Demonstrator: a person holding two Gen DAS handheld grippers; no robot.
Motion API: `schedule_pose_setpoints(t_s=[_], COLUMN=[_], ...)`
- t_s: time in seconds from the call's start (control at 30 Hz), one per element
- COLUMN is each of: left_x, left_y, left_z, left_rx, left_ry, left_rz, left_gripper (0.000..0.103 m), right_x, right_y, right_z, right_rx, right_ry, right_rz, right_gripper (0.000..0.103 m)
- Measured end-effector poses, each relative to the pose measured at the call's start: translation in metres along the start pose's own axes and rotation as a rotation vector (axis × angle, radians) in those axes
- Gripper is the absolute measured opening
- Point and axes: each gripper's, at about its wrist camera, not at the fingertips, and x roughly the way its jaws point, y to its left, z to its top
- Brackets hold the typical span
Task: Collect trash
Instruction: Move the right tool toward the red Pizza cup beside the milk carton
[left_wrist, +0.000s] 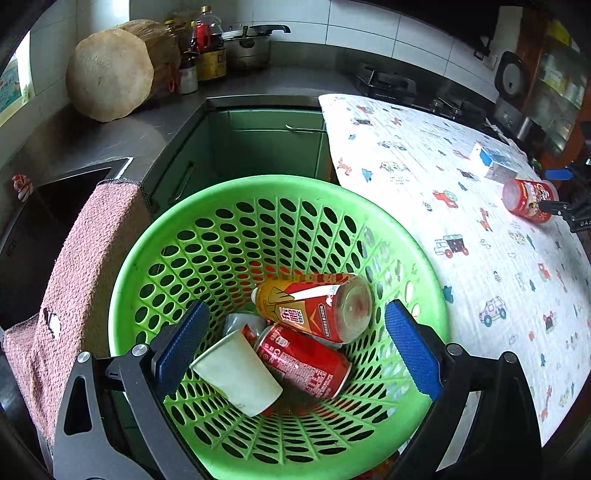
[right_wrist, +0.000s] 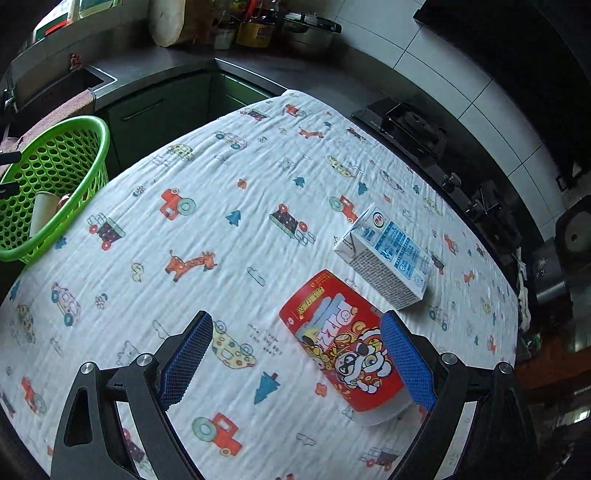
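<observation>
Two items left on counter: red snack cup (right_wrist: 343, 343) lying on its side, milk carton (right_wrist: 388, 258) just beyond it.
Right hand-held gripper (right_wrist: 295, 363): jaws wide, nothing gripped; the cup lies between them against the right pad, likely lined up for a grasp.
Left hand-held gripper (left_wrist: 295, 347): wide and empty, above the green basket (left_wrist: 155, 236).
Basket contents: red can (left_wrist: 306, 362), yellow-red can (left_wrist: 314, 306), paper cup (left_wrist: 236, 373), already collected.
Basket place: at the counter's left edge, handy for drops.
</observation>
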Motion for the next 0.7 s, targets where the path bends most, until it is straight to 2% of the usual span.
schedule_pose_setpoints(t_s=[0.27, 0.7], left_x=[0.012, 0.033], left_y=[-0.009, -0.037], left_z=[0.017, 0.043], left_rx=[0.002, 0.049], left_ry=[0.02, 0.037], left_rz=[-0.003, -0.027], left_gripper=[0.095, 0.095], right_x=[0.037, 0.069], right_y=[-0.01, -0.019], right_z=[-0.01, -0.008], right_rx=[-0.192, -0.352], right_ry=[0.158, 0.242], right_rz=[-0.028, -0.088], right_gripper=[0.089, 0.09])
